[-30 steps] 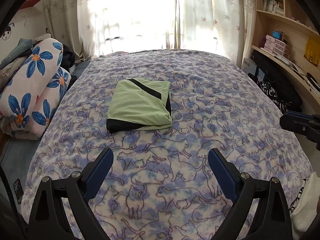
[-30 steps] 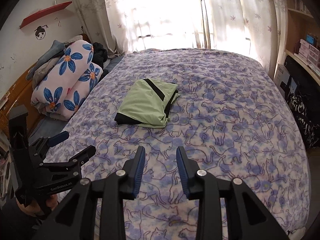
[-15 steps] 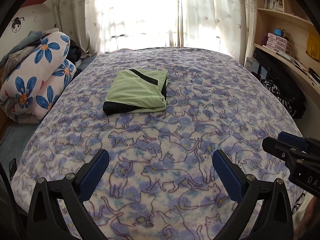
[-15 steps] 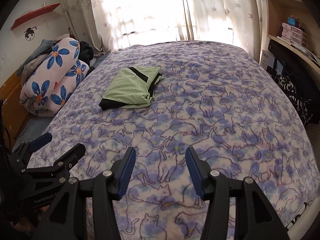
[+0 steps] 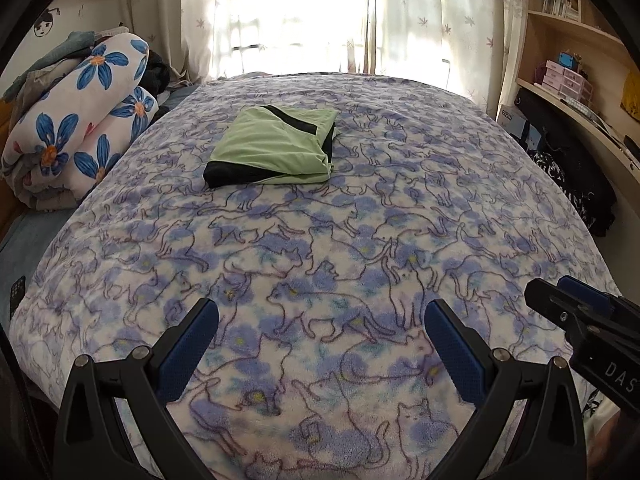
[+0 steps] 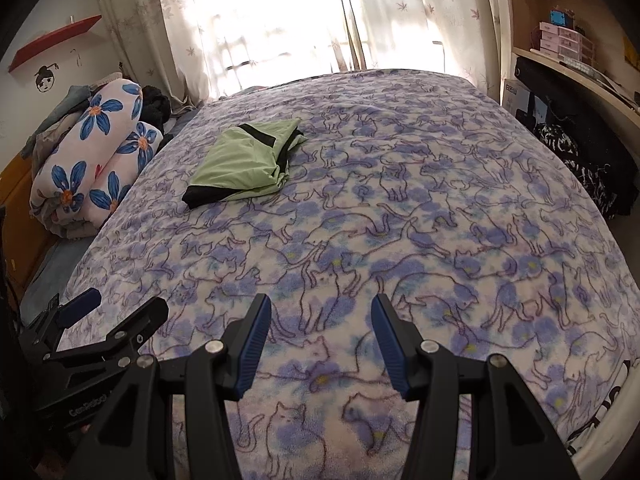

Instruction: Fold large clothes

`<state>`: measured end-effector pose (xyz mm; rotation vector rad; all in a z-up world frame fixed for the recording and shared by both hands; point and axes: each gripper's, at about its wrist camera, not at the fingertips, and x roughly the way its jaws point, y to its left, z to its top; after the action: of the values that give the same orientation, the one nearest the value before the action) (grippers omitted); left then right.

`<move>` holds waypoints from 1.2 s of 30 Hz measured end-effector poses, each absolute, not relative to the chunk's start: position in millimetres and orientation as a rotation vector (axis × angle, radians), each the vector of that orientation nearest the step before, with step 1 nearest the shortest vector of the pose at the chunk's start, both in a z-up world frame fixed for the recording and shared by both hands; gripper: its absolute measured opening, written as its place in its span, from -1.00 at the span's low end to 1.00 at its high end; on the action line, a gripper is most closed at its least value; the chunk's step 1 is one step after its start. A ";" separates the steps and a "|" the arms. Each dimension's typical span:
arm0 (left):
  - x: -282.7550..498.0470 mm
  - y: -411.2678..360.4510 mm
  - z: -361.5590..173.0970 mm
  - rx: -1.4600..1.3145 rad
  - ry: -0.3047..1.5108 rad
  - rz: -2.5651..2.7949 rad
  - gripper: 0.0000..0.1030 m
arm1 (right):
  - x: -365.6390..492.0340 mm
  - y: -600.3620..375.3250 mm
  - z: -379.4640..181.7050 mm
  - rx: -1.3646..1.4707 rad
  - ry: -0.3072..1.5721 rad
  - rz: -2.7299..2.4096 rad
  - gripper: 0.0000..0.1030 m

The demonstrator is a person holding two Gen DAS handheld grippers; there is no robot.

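Green folded garment (image 5: pixel 276 146) lies on the bed (image 5: pixel 440 208); my left hand-held gripper (image 5: pixel 320 332) and right hand-held gripper (image 6: pixel 320 328) gape empty

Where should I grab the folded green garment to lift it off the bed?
Take the folded green garment by its near black-trimmed edge, coming in low from the near side. It lies flat on the cat-print blanket, and that edge faces both open grippers, so a finger could probably slide under the whole stack.

Home bedroom, blanketed bed (image 5: pixel 360 240), curtained window (image 5: pixel 296 16), bookshelves (image 5: pixel 568 40)
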<state>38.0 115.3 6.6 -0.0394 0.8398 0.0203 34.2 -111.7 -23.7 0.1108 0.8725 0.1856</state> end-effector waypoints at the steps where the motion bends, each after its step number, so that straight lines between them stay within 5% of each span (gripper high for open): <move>1: 35.7 113.4 5.1 -0.036 0.842 0.019 0.98 | 32.1 -111.7 -27.6 0.112 0.881 0.189 0.02; 36: 24.1 102.7 0.8 -0.030 0.866 0.024 0.98 | 13.8 -120.5 -34.2 0.136 0.888 0.159 0.02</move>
<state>24.1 102.7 0.8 -0.0299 0.8655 0.0242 13.8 -120.5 -34.2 0.1363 0.8882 0.1591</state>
